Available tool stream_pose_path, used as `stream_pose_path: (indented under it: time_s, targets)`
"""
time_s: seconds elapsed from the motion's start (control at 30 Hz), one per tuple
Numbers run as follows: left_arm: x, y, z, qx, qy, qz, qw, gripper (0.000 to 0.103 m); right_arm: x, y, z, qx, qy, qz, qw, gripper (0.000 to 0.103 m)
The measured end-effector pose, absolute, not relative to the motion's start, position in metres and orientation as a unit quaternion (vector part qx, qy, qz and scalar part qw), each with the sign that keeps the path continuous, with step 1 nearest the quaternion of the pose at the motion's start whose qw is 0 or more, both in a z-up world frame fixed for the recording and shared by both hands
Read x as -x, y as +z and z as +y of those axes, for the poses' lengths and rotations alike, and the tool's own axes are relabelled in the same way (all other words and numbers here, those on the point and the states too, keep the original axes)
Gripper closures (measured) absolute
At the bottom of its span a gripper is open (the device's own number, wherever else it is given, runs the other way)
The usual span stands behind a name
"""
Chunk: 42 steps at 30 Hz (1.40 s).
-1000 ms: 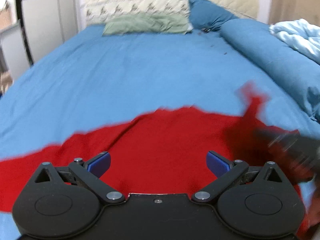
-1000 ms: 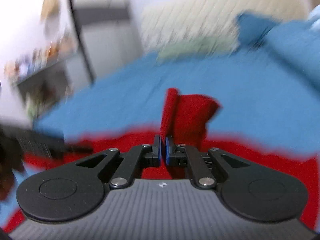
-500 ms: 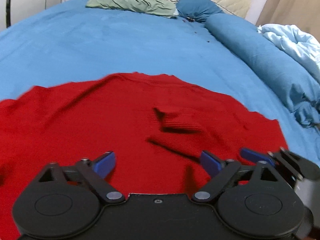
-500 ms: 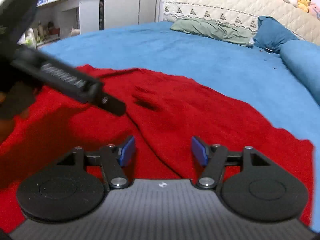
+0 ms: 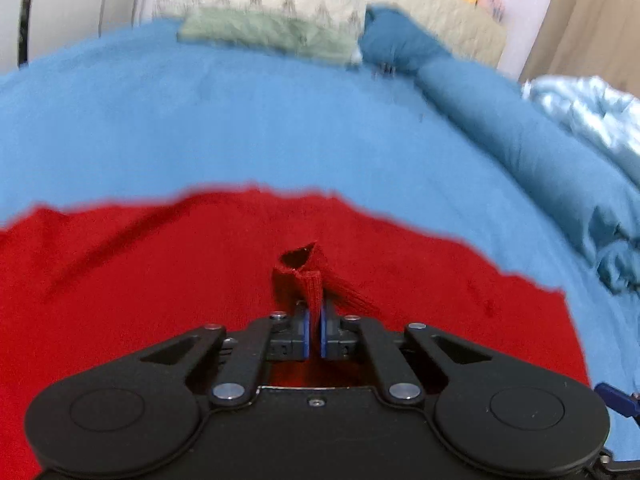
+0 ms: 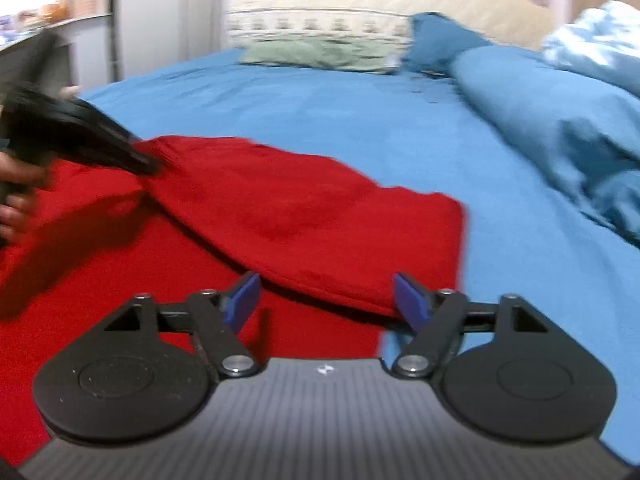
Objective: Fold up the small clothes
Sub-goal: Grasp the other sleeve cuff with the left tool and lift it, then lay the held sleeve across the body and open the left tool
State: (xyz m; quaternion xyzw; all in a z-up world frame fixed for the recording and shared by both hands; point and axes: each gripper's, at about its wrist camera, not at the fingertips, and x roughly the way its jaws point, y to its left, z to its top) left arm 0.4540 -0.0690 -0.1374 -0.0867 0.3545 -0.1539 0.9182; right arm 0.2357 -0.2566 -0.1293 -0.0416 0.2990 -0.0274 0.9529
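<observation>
The red knit garment lies spread across the near part of the bed, on its blue sheet. It is a solid, saturated red with a fine knitted texture; its far edge runs in an uneven curve against the blue, and a long shallow crease slants across its left half in the left wrist view. Near the middle a small piece of it, a ribbed cuff or hem, is pulled up off the flat cloth into a little peak, with a dark opening showing at its top. The left gripper has its jaws clenched on that ribbed piece, the blue pads pressed nearly together with the knit between them.

In the right wrist view the garment shows a layer folded over itself: an upper flap runs diagonally from the left gripper, seen there as a dark blurred shape at the left, down toward the near right, ending in a fairly square corner on the sheet. A shadowed seam marks where the flap lies on the layer below. The right gripper hangs just above the flap's near edge with its jaws released and wide apart, holding nothing.

Beyond the garment the sheet stretches bare to a green pillow and a dark blue pillow at the quilted headboard. A rolled blue duvet lies along the right side, with a pale blue blanket past it.
</observation>
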Motion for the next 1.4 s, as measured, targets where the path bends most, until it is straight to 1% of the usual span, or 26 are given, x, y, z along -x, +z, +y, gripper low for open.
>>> stream_pose_path:
  time_s: [0.13, 0.23, 0.4, 0.6, 0.77, 0.9, 0.97, 1.0, 1.03, 1.07, 1.13, 1.17, 1.23, 1.33, 1.4]
  targets:
    - [-0.434, -0.105, -0.030, 0.077, -0.106, 0.282, 0.950, 0.098, -0.245, -0.141, -0.258, 0.064, -0.076, 0.325, 0.940, 0.003]
    - [-0.424, -0.098, 0.005, 0.074, -0.061, 0.252, 0.963, 0.098, -0.255, -0.148, -0.253, 0.077, -0.075, 0.339, 0.935, 0.003]
    - [-0.422, -0.114, 0.045, 0.097, -0.032, 0.271, 0.957, 0.098, -0.282, -0.156, -0.240, 0.095, -0.080, 0.339, 0.932, 0.003]
    - [-0.399, -0.118, 0.059, 0.102, -0.009, 0.253, 0.962, 0.098, -0.308, -0.149, -0.250, 0.099, -0.128, 0.339, 0.927, 0.003]
    - [-0.392, -0.140, 0.057, 0.076, -0.011, 0.287, 0.955, 0.098, -0.300, -0.157, -0.264, 0.092, -0.124, 0.358, 0.921, 0.004]
    - [-0.388, -0.159, 0.063, 0.084, 0.004, 0.317, 0.945, 0.097, -0.294, -0.155, -0.273, 0.088, -0.119, 0.362, 0.920, 0.003]
    - [-0.381, -0.162, 0.067, 0.082, 0.012, 0.333, 0.939, 0.087, -0.289, -0.151, -0.275, 0.086, -0.116, 0.368, 0.918, 0.003]
    - [-0.373, -0.162, 0.068, 0.076, 0.021, 0.333, 0.940, 0.085, -0.287, -0.148, -0.275, 0.085, -0.111, 0.372, 0.917, 0.003]
    - [-0.365, -0.159, 0.068, 0.065, 0.031, 0.333, 0.940, 0.075, -0.282, -0.144, -0.275, 0.085, -0.106, 0.375, 0.917, 0.003]
    - [-0.357, -0.156, 0.068, 0.051, 0.041, 0.336, 0.940, 0.059, -0.276, -0.140, -0.275, 0.084, -0.098, 0.375, 0.918, 0.003]
    - [-0.343, -0.148, 0.069, 0.048, 0.026, 0.329, 0.943, 0.042, -0.263, -0.125, -0.271, 0.072, -0.057, 0.356, 0.930, 0.003]
    - [-0.337, -0.144, 0.068, 0.047, 0.008, 0.322, 0.946, 0.040, -0.260, -0.118, -0.268, 0.062, -0.037, 0.344, 0.936, 0.002]
    - [-0.338, -0.136, 0.058, 0.026, -0.018, 0.318, 0.948, 0.040, -0.265, -0.108, -0.256, 0.046, 0.001, 0.330, 0.943, 0.001]
    - [-0.359, -0.132, 0.041, 0.013, -0.050, 0.320, 0.946, 0.038, -0.287, -0.107, -0.236, 0.045, 0.020, 0.326, 0.944, 0.001]
    - [-0.376, -0.133, 0.039, 0.007, -0.038, 0.327, 0.944, 0.038, -0.301, -0.112, -0.229, 0.026, 0.023, 0.324, 0.945, 0.001]
